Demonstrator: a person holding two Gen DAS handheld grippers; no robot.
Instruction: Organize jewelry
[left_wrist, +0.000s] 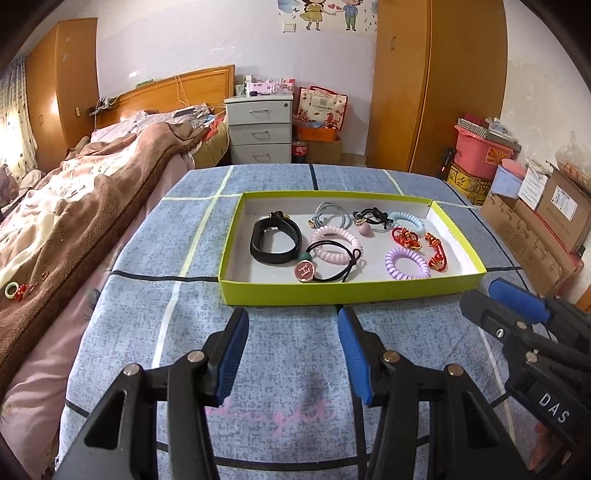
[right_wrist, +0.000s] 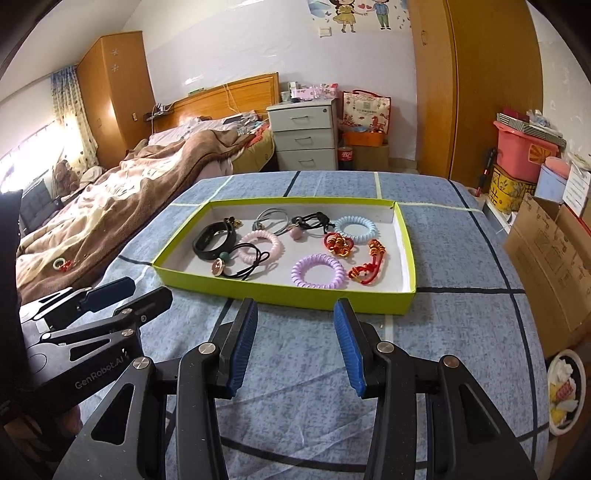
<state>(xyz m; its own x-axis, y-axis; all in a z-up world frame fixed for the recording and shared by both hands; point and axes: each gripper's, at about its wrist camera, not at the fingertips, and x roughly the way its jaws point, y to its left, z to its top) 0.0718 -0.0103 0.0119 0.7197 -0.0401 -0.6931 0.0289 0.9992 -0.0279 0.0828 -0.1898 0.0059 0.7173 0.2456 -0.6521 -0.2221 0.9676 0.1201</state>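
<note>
A shallow yellow-green box lies on the blue checked cloth. In it lie a black band, a pink coil tie, a purple coil tie, a light blue coil tie, red-and-gold knot charms, and black and grey elastic ties. My left gripper is open and empty, just short of the box's near wall. My right gripper is open and empty too, also near that wall. Each gripper shows at the edge of the other's view.
A bed with a brown blanket runs along the left; a small green ring with red beads lies on it. Cardboard boxes stand to the right, a drawer cabinet and wardrobe behind.
</note>
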